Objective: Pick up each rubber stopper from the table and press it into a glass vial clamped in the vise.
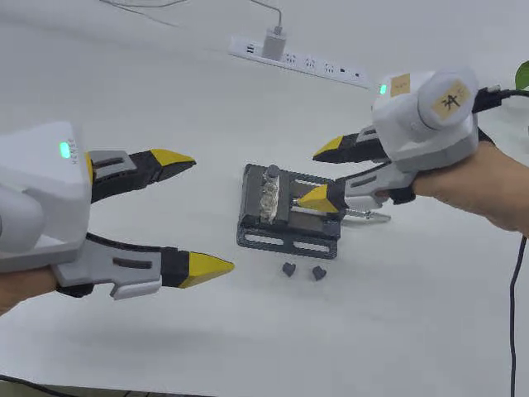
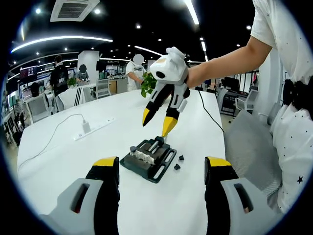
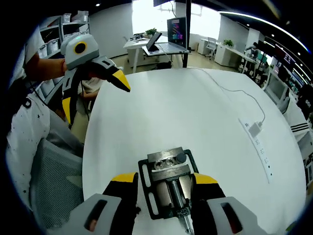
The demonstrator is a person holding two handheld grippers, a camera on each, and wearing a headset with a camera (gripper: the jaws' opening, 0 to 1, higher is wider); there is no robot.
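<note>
A dark vise (image 1: 288, 238) sits in the middle of the worktop (image 1: 165, 347), clamping a short row of glass vials (image 1: 269, 203). The vial at the row's 12 o'clock end carries a dark stopper (image 1: 272, 171); the others look open at the mouth (glare makes their number hard to tell). Two loose stoppers (image 1: 288, 269) lie on the worktop at about 5 o'clock from the vise, just beside each other and apart from its base.

The left gripper (image 1: 194, 211) hovers at 9 o'clock from the vise, well apart from it, with its jaws spread wide and holding nothing. The right gripper (image 1: 322, 174) is at 3 o'clock, its jaws also spread and empty. In the left gripper view it hangs above the vise's screw end with its tips pointing down, the lower tip close over the screw without clearly touching it.

A white power strip (image 1: 297, 59) with a charger (image 1: 274, 41) plugged in lies at 12 o'clock, on the far side of the worktop.
</note>
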